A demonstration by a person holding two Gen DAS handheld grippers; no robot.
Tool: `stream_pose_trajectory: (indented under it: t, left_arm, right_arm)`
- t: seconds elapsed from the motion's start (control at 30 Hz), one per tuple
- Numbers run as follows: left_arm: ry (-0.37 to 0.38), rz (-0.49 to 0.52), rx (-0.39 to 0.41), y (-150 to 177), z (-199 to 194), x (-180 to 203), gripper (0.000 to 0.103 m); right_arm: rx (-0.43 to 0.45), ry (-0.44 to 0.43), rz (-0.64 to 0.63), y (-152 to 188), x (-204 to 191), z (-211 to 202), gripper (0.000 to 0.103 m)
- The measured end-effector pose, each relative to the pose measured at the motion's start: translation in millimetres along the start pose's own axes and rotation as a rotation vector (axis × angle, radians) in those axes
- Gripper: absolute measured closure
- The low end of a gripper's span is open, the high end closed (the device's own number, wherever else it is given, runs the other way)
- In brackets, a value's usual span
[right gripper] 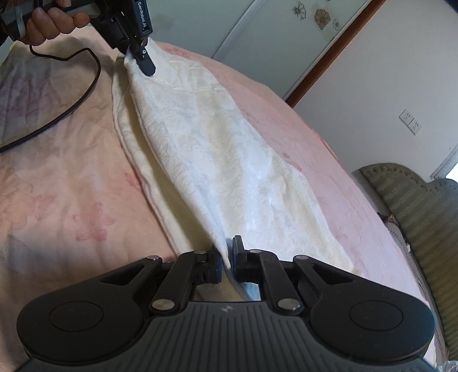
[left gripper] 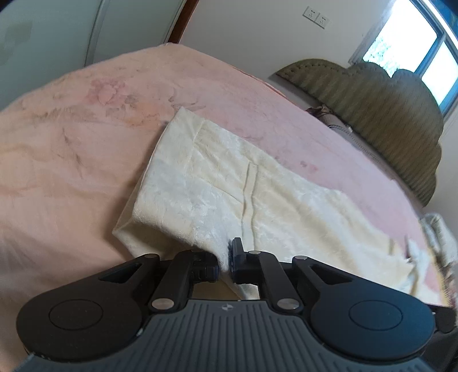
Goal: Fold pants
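**Right wrist view: both grippers pinching the cream pants over the pink bed**

Right wrist view is showing me the right gripper [right gripper: 227, 261] with its fingers [right gripper: 239, 257] pressed together on a bunched fold of the cream pants [right gripper: 217, 160]. I am seeing the fabric rising off the pink floral bedspread [right gripper: 57, 177] in a taut ridge that is running away to the left gripper [right gripper: 141, 61], which is pinching the far end of that same edge. A hand [right gripper: 48, 24] is wrapping around that gripper's handle, and a dark cable [right gripper: 86, 91] is trailing across the bedspread beside the pants' left side.

Through the left wrist camera I am watching the left gripper [left gripper: 226, 259] clamping a fold of the pants [left gripper: 217, 183] between nearly closed fingers [left gripper: 237, 251]. The rest of the garment is lying flat in the middle of the bedspread [left gripper: 71, 148], stretching away toward the green padded headboard [left gripper: 380, 114] at the bed's far right edge. A window [left gripper: 415, 37] is glowing above the headboard.
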State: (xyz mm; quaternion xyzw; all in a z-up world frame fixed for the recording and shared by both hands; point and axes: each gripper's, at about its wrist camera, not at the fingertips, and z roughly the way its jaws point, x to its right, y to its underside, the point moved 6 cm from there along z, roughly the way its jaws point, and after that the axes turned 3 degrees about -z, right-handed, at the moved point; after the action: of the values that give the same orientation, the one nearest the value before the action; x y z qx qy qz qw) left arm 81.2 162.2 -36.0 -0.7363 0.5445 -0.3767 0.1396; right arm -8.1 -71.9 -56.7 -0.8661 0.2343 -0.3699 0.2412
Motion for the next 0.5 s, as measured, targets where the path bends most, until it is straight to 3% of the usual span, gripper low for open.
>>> stream_pose_trajectory:
  t: [0.2, 0.37, 0.5]
  left_arm:
    - [-0.035, 0.001, 0.025, 0.1, 1.0, 0.3, 0.087]
    - [-0.058, 0.031, 0.013, -1.2, 1.1, 3.8, 0.075]
    - [-0.075, 0.008, -0.003, -3.4, -11.4, -2.9, 0.066]
  right_arm:
    - [0.012, -0.004, 0.035, 1.6, -1.8, 3.0, 0.096]
    - [0.031, -0.017, 0.157, 7.8, 7.1, 10.2, 0.095]
    - [-0.005, 0.049, 0.045, 12.7, -1.5, -3.7, 0.084]
